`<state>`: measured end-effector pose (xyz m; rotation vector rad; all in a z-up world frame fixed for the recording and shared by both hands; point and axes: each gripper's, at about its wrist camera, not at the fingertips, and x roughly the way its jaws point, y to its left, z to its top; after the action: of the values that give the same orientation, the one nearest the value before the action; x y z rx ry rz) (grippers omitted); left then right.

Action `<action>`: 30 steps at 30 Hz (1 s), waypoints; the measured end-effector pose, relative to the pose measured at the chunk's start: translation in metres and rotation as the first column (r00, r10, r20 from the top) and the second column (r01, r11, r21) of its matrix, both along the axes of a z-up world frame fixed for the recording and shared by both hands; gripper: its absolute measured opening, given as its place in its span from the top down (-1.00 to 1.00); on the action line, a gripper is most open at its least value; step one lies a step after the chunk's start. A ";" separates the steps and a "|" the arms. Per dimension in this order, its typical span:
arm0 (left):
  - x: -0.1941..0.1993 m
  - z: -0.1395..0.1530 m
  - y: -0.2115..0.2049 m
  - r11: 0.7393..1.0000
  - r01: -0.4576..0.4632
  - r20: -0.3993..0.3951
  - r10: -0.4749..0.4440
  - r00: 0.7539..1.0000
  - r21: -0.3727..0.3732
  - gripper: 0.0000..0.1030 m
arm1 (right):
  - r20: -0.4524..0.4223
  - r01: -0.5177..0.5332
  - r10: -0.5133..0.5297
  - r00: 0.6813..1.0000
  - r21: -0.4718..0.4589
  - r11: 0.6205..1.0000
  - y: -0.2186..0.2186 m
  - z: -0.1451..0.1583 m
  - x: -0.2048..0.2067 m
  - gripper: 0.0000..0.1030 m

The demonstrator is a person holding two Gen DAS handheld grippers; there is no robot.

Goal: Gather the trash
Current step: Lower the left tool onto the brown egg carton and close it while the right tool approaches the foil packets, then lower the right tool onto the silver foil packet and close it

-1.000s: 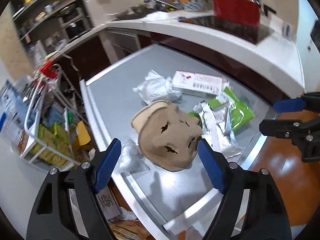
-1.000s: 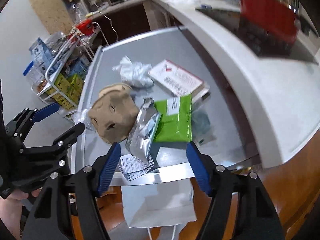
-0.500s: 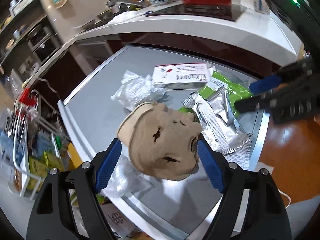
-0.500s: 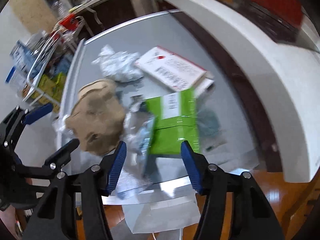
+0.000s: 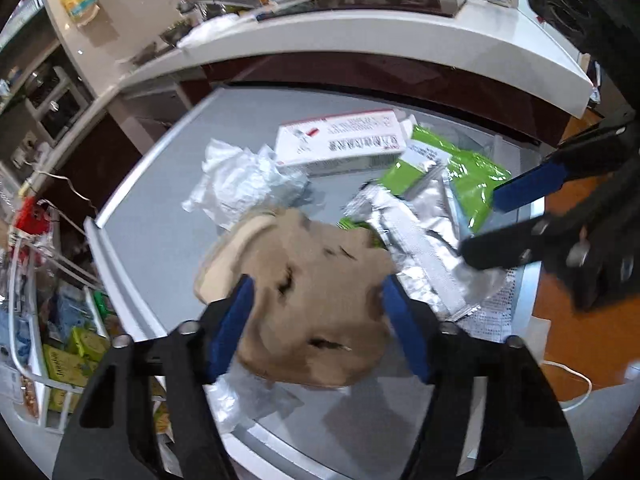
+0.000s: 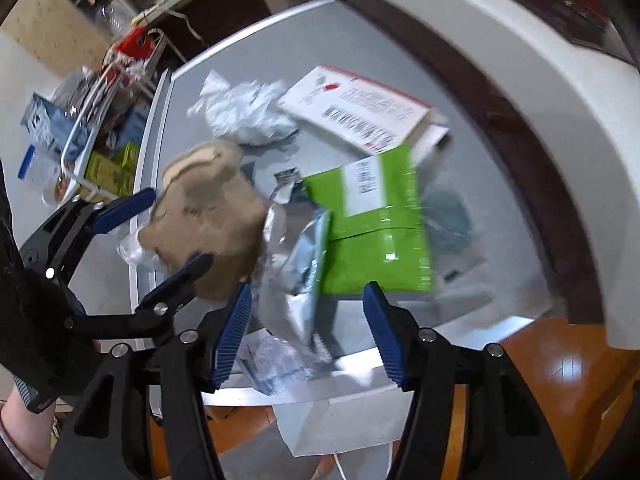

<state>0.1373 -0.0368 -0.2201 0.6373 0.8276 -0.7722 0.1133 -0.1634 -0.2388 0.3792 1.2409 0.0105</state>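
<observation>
While left gripper (image 5: 316, 304) jaws straddle crushed brown cup (image 5: 316, 308) unclenched, right gripper (image 6: 306, 320) jaws spread over silver pouch (image 6: 296, 256)

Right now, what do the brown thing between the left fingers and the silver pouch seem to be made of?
Brown thing: likely molded paper pulp, matte and fibrous, with torn slits. Silver pouch: apparently metallized foil film, shiny, creased, mirror-like glints.

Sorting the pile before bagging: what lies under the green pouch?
The green pouch lies over a corner of the white box and a clear wrapper; anything under its middle is hidden.
</observation>
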 end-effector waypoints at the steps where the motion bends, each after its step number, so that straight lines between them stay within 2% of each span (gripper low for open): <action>1: 0.001 0.000 0.001 1.000 0.003 -0.003 -0.003 1.000 -0.010 -0.23 | -0.007 -0.007 0.007 1.000 -0.019 1.000 0.004 -0.002 0.002 -0.12; 5: 0.011 0.003 0.012 0.997 -0.020 -0.070 0.016 0.997 -0.068 -0.15 | -0.024 -0.021 0.020 1.000 -0.037 0.999 0.012 -0.005 0.008 -0.12; 9: 0.017 0.004 0.021 0.995 -0.058 -0.075 0.052 0.996 -0.081 -0.04 | -0.043 -0.021 0.020 0.999 -0.025 0.999 0.017 -0.008 0.015 -0.12; 11: 0.020 0.006 0.027 0.993 -0.077 -0.086 0.069 0.994 -0.095 -0.03 | -0.045 -0.030 0.027 0.999 -0.066 0.997 0.024 -0.007 0.018 -0.13; 13: 0.023 0.005 0.031 0.991 -0.091 -0.087 0.083 0.993 -0.097 -0.03 | -0.044 -0.037 0.032 0.999 -0.109 0.993 0.031 -0.006 0.020 -0.28; 14: 0.023 0.005 0.033 0.991 -0.096 -0.092 0.087 0.992 -0.097 -0.03 | -0.045 -0.036 0.030 0.999 -0.135 0.990 0.034 -0.005 0.021 -0.44; 17: 0.027 0.003 0.036 0.989 -0.124 -0.070 0.118 0.991 -0.084 -0.05 | -0.049 -0.048 0.040 0.998 -0.175 0.983 0.043 -0.006 0.026 -0.45; 20: 0.034 0.003 0.042 0.986 -0.142 -0.080 0.134 0.988 -0.093 -0.06 | -0.059 -0.056 0.044 0.997 -0.218 0.974 0.051 -0.009 0.035 -0.46; 22: 0.040 0.005 0.046 0.982 -0.154 -0.102 0.143 0.984 -0.111 -0.11 | -0.062 -0.069 0.056 0.997 -0.236 0.969 0.054 -0.010 0.035 -0.46; 25: 0.049 0.007 0.052 0.974 -0.178 -0.152 0.156 0.976 -0.141 -0.30 | -0.066 -0.077 0.064 0.996 -0.212 0.974 0.059 -0.011 0.035 -0.47; 30: 0.068 0.003 0.062 0.962 -0.204 -0.274 0.150 0.950 -0.181 -0.32 | -0.085 -0.119 0.100 0.991 -0.264 0.957 0.078 -0.019 0.041 -0.60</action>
<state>0.2051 0.0248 -0.2173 0.2731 1.0123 -0.7736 0.1540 -0.0851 -0.2582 0.0743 1.3124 -0.0763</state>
